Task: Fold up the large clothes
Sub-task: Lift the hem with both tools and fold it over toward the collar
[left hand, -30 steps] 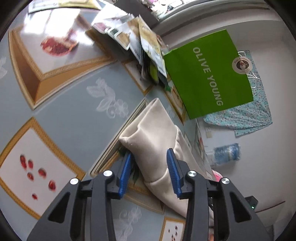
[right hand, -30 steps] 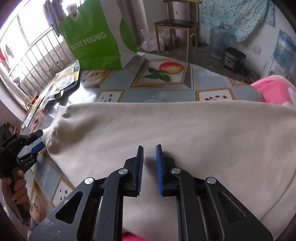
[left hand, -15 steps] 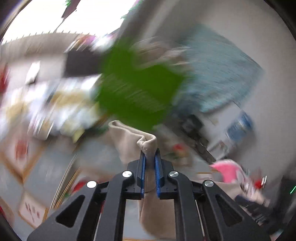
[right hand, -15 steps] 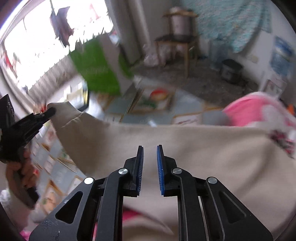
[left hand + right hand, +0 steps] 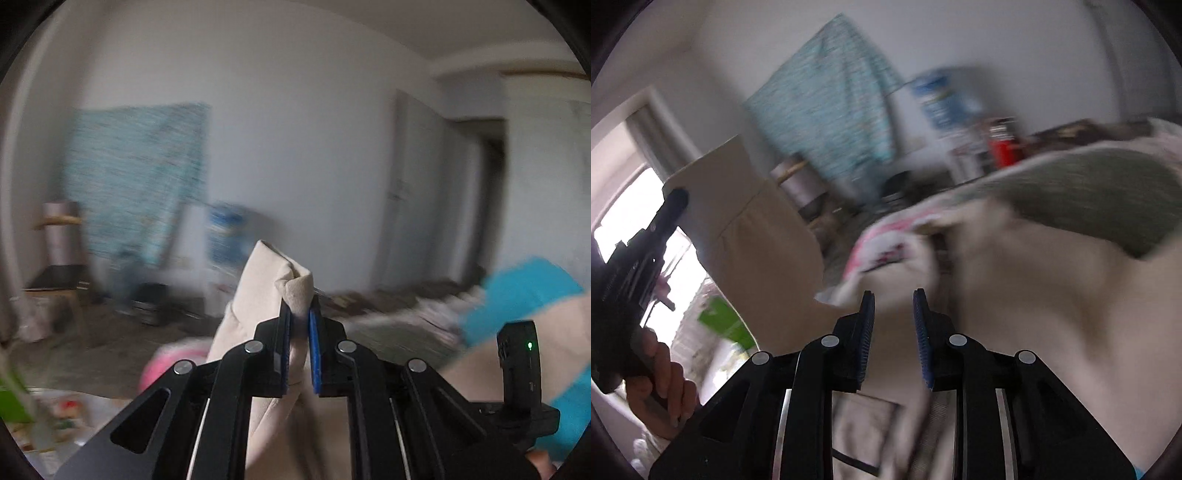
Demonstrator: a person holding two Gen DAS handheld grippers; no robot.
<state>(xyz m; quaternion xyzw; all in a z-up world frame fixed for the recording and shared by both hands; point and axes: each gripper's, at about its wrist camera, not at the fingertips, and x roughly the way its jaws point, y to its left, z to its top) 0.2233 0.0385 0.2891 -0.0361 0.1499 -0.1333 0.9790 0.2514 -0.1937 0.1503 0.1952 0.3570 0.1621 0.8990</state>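
Note:
A large beige garment (image 5: 273,291) is lifted off the table. My left gripper (image 5: 300,314) is shut on a bunched corner of it, which sticks up between the blue pads. In the right wrist view the same garment (image 5: 757,236) hangs as a raised panel from the left gripper (image 5: 670,206), held by a hand at the left edge. My right gripper (image 5: 892,302) has its jaws a little apart with nothing seen between them; beige cloth lies below and to its right. Both views are motion-blurred.
A teal patterned cloth (image 5: 136,177) hangs on the far wall, with a chair (image 5: 55,280) and a blue water jug (image 5: 229,232) below it. A pink floral fabric (image 5: 886,243) and a green bag (image 5: 724,321) lie further off.
My left gripper closed on the beige garment's corner and swung it up off the table. My right gripper rose too and its jaws have opened slightly.

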